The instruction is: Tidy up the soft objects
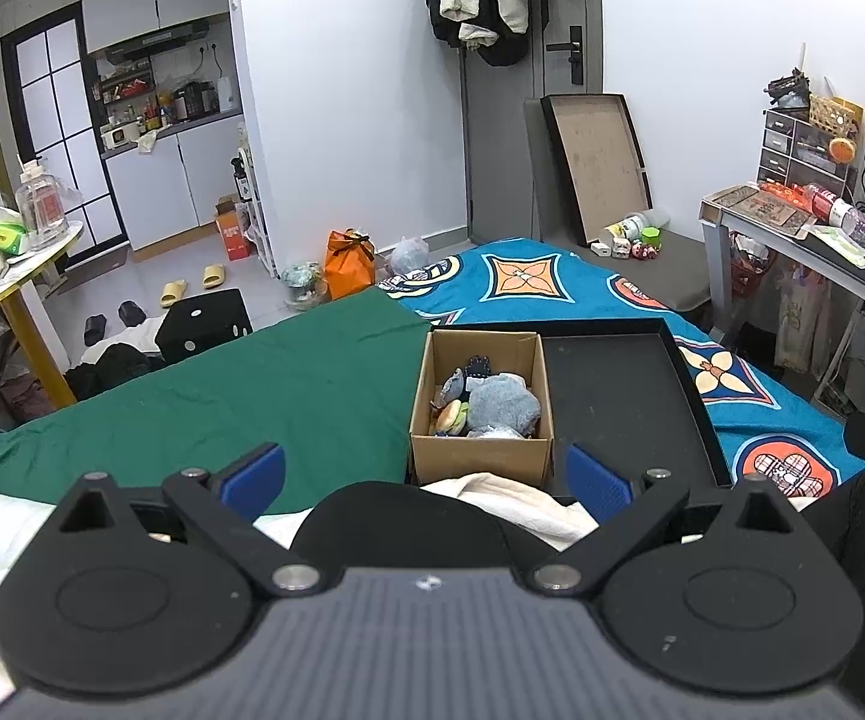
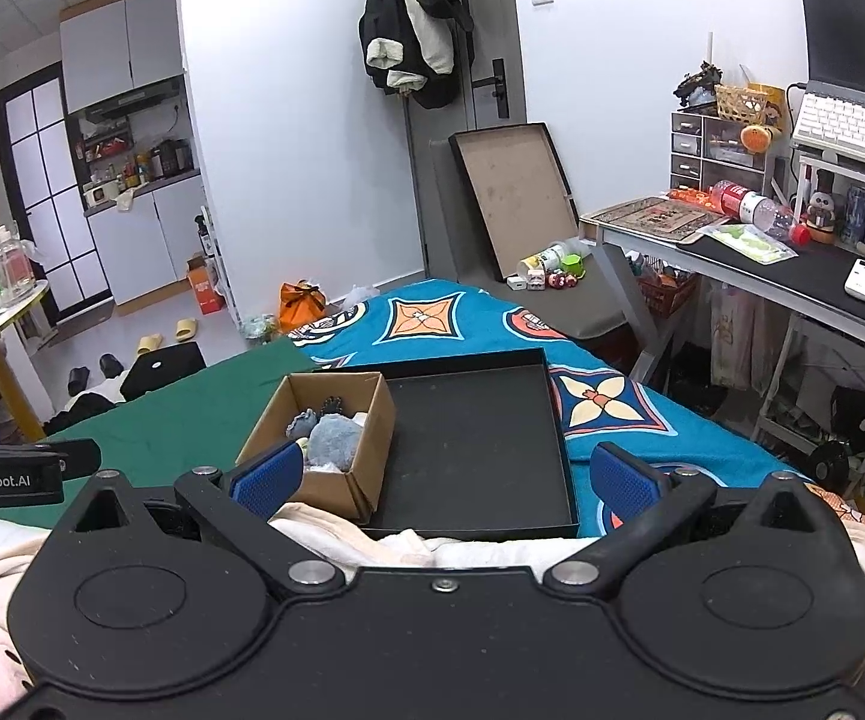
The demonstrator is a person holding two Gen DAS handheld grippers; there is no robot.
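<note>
A small cardboard box (image 1: 480, 456) (image 2: 366, 456) stands on the bed and holds several soft toys, among them a fluffy blue plush (image 1: 501, 405) (image 2: 333, 441) and a small burger-shaped toy (image 1: 451, 417). A shallow black tray (image 1: 618, 396) (image 2: 474, 438) lies right beside the box with nothing in it. My left gripper (image 1: 426, 477) hangs open just short of the box, above a cream and black cloth (image 1: 510, 498). My right gripper (image 2: 441, 477) is open too, above the tray's near edge and a cream blanket (image 2: 336, 531). The left gripper's body (image 2: 12, 468) shows at the right wrist view's left edge.
The bed carries a green sheet (image 1: 252, 384) on the left and a blue patterned blanket (image 1: 552, 282) on the right. A cluttered desk (image 2: 792, 276) stands to the right, a yellow-legged table (image 1: 12, 276) to the left. Bags, slippers and a black stool (image 1: 204, 324) lie on the floor beyond.
</note>
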